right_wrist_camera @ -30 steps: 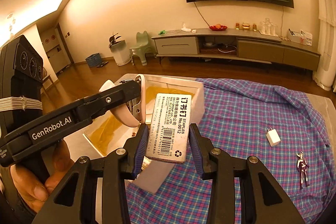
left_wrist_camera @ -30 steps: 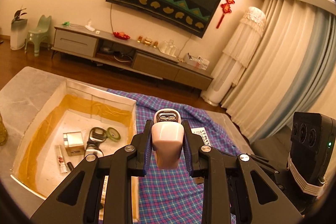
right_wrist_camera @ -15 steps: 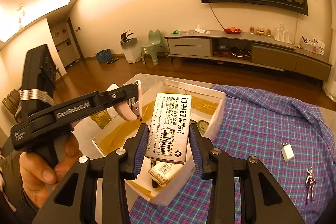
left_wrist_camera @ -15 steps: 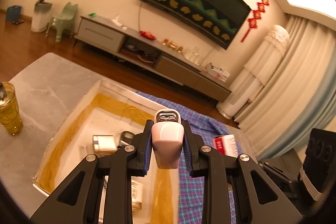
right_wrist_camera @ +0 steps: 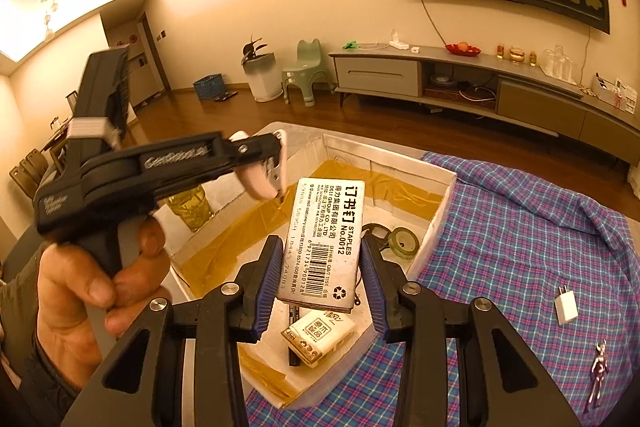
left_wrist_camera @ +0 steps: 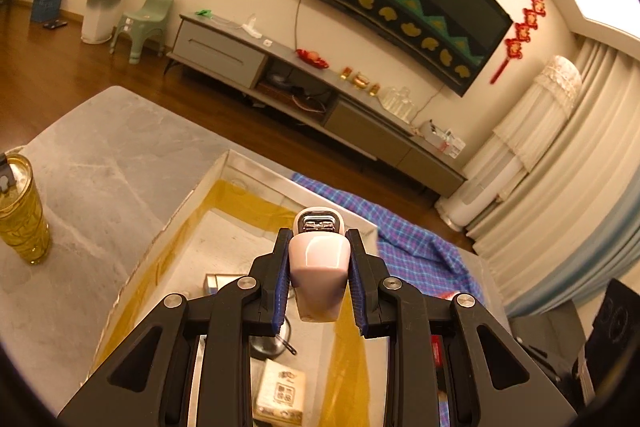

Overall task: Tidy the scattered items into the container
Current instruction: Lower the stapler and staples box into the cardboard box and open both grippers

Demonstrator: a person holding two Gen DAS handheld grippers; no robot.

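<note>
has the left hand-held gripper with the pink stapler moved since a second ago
Yes. The left hand-held gripper carried the pink stapler off the plaid cloth to above the white box, toward the gold cup.

Grey marble-look table (left_wrist_camera: pixel 100 163) carries everything. Directly on it: an open white box (right_wrist_camera: pixel 440 203), inside seams taped yellow, a gold-coloured drink can (left_wrist_camera: pixel 22 211) well off to the box's left, and a blue-purple plaid cloth (right_wrist_camera: pixel 520 227) covering the table to the right of the box, its edge against the box's right wall. The cloth bears a white plug adapter (right_wrist_camera: pixel 566 308) and, nearer the camera, a small figurine (right_wrist_camera: pixel 599 373), the two apart.
</note>
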